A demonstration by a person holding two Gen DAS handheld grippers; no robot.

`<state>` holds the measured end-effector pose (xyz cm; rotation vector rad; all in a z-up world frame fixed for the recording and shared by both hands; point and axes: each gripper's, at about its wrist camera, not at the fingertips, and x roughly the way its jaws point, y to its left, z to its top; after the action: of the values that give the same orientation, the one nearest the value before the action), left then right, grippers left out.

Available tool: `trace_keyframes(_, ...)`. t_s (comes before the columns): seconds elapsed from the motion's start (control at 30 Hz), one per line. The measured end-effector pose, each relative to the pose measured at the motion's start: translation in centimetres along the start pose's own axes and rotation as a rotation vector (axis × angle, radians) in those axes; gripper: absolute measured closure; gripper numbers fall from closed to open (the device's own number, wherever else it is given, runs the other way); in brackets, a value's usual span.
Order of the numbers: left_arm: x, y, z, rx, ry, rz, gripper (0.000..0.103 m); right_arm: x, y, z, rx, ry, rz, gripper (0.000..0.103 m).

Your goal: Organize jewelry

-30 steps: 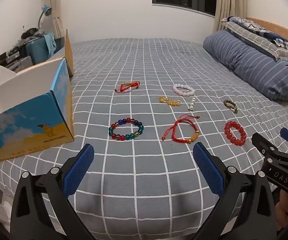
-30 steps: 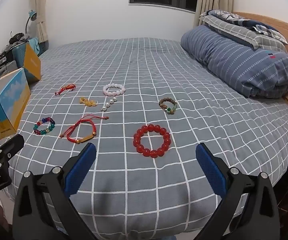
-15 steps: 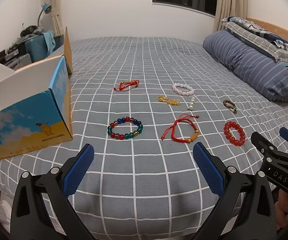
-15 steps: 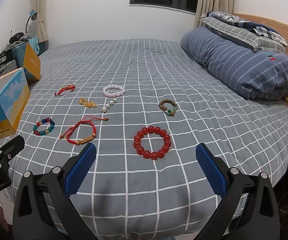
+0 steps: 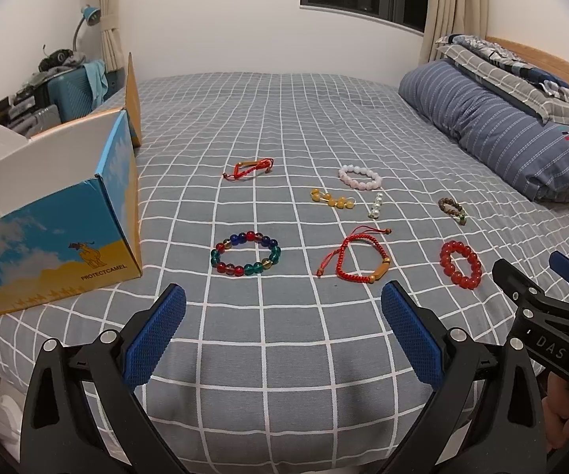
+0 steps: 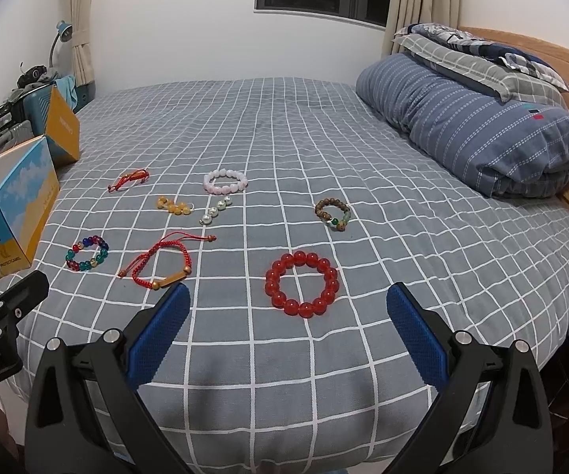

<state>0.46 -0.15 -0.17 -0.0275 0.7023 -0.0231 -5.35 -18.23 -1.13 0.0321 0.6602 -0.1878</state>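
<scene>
Hovering spread and empty, both tongs, left [image 5: 282, 333] and right [image 6: 288, 333], face the red bead bracelet [image 6: 302, 283] (light, slippery); pinching one bead-strand side seems best.

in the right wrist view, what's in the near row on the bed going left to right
cardboard box → multicolour bead bracelet → red cord bracelet → red bead bracelet
</scene>
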Motion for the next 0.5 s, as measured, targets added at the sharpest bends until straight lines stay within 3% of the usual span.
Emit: trace_keyframes(0.5,-0.01,0.02,-0.12,0.002,0.005,-0.003,0.006,0.04,-0.09,0.00,-0.002,-0.003,-0.005,0.007)
